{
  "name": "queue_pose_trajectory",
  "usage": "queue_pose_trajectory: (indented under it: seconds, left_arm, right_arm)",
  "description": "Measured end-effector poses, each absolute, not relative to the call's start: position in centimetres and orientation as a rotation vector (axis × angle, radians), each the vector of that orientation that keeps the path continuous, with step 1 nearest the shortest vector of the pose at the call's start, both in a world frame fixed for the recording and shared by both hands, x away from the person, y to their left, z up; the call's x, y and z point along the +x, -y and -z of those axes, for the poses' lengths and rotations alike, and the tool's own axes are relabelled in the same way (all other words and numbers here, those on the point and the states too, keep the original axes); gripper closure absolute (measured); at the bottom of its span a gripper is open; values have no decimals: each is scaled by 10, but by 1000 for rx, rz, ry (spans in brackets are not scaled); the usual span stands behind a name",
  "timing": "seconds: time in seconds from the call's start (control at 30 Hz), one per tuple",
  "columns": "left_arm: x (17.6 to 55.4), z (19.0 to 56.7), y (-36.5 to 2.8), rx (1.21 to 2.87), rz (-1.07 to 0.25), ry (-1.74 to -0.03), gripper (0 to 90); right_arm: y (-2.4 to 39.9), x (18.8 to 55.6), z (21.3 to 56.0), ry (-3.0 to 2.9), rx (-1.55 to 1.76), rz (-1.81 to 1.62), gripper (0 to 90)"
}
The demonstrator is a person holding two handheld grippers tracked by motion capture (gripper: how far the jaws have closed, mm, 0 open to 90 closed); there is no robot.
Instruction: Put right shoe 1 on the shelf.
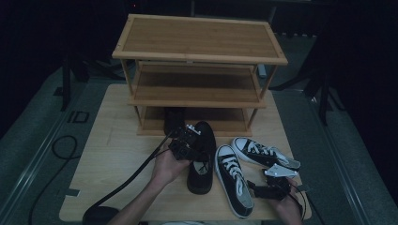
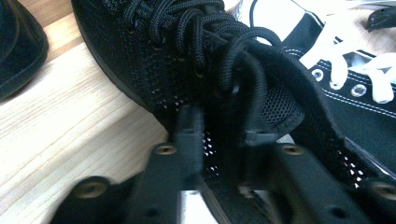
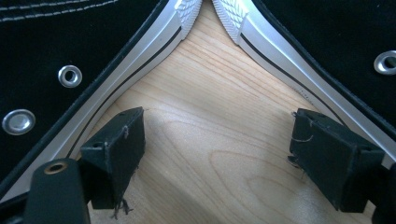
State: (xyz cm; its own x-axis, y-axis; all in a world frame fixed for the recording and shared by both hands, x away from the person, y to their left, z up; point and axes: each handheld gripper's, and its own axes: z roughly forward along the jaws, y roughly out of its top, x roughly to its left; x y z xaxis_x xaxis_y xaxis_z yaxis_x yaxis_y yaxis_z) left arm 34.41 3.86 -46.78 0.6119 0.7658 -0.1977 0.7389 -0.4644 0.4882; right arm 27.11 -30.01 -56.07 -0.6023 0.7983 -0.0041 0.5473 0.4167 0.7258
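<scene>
The left gripper has its two black jaws pinched on the side wall of the black mesh sneaker, at the collar just below the top eyelets; the left gripper view shows one jaw outside the mesh and one inside the opening, so I read it as clenched on the upper. That sneaker lies near the middle of the table, toe toward the near edge, heel toward the wooden shoe rack at the far edge. Its mate already sits on the bottom shelf. For a clean lift the bite should take in the firm collar edge, not loose mesh or laces, or the shoe will likely sag and twist. The right gripper rests released near the near right corner, jaws spread over bare wood between the two black-and-white canvas sneakers, holding nothing
</scene>
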Motion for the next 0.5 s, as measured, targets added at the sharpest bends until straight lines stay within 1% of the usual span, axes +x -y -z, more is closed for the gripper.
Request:
queue_pose_trajectory:
  seconds: [0.07, 0.13, 0.5]
  left_arm:
    - [344, 468, -39, 2304, -78, -1185, 842]
    - [345, 467, -39, 2299, -107, -1194, 870]
    - [358, 464, -48, 2212, -153, -1230, 879]
  right_arm:
    - [300, 271, 561, -2327, 1157, -998, 180]
    - [300, 271, 561, -2327, 1157, -998, 180]
    - [300, 271, 561, -2328, 1155, -999, 180]
